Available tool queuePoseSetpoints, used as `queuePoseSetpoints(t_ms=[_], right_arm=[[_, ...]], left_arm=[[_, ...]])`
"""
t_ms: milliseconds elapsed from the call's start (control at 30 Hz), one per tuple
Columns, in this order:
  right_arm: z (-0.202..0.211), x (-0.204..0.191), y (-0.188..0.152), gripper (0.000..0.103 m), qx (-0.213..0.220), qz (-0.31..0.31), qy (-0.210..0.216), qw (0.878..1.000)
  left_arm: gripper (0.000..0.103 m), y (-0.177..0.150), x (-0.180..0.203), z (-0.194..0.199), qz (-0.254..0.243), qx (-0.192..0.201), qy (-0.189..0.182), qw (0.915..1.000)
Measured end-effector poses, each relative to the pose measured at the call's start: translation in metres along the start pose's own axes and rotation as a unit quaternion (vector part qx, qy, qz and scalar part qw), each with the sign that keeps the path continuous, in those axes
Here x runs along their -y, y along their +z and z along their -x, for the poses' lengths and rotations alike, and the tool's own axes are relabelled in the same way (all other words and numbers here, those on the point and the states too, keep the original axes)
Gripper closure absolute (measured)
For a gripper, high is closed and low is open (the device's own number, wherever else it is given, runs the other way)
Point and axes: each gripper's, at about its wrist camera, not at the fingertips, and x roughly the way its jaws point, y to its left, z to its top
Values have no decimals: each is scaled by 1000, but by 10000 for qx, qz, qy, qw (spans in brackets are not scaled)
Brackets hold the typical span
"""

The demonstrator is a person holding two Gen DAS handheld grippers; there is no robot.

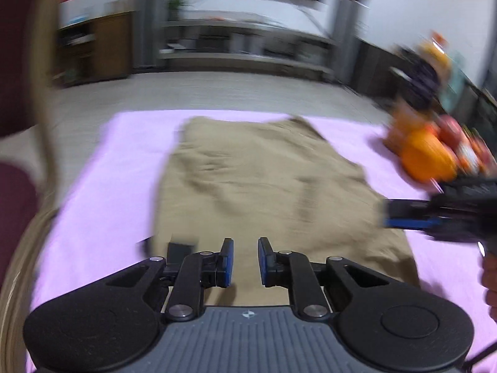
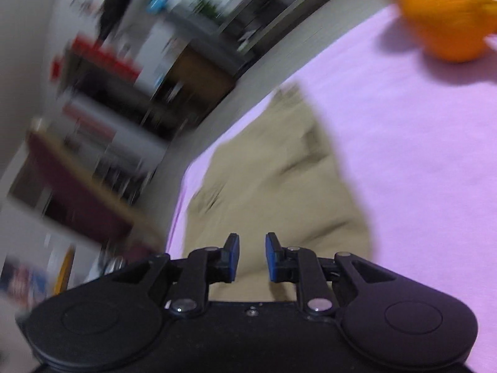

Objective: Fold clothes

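The tan garment (image 1: pixel 267 183) lies spread on the pink cloth (image 1: pixel 102 186) that covers the work surface, roughly in the middle of it, with pink showing on the left, the right and the far side. Its surface is creased in soft ridges; the far edge ends just short of the cloth's far border. Both views are blurred, so finer detail of the fabric cannot be told.

The left gripper (image 1: pixel 245 262) hovers over the near edge of the garment. Its jaws stand a narrow gap apart, and tan fabric shows through the gap beneath them; nothing is pinched between the blue pads (image 1: pixel 228 258).

The right gripper (image 2: pixel 252 256) is over the garment's near right portion, likewise with a narrow gap between its blue-faced fingers and nothing held. From the left wrist view the same tool (image 1: pixel 410 217) appears at the garment's right edge, seen side-on and smeared.

An orange fruit (image 1: pixel 427 160) sits on the pink cloth well to the right of the garment, beside other red and orange items too blurred to name. Past the cloth lies pale flooring (image 1: pixel 217 93), then low shelving (image 1: pixel 248 43) against a white wall.
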Motion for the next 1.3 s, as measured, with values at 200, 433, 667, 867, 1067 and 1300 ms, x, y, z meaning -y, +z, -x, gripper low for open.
queuePoseSetpoints(t_ms=[200, 433, 667, 867, 1067, 1300], right_arm=[[-62, 14, 11, 83, -733, -422, 63, 9964], [-12, 68, 47, 99, 1381, -898, -1329, 9773], [7, 61, 56, 86, 1663, -715, -880, 9795], [-71, 9, 32, 85, 253, 151, -331, 9990], [-34, 28, 39, 99, 1331, -123, -1869, 9733], [78, -16, 19, 90, 2156, 15, -2705, 9383]], left_arm=[[90, 10, -9, -69, -19, -581, -255, 9980], [93, 22, -62, -59, 864, 112, 1599, 9833], [93, 38, -68, -44, 1040, 293, 724, 9915], [84, 26, -41, -74, 443, -254, 559, 9971], [89, 35, -58, -54, 624, 73, 2487, 9665], [85, 30, -47, 41, 602, 426, 1454, 9866]])
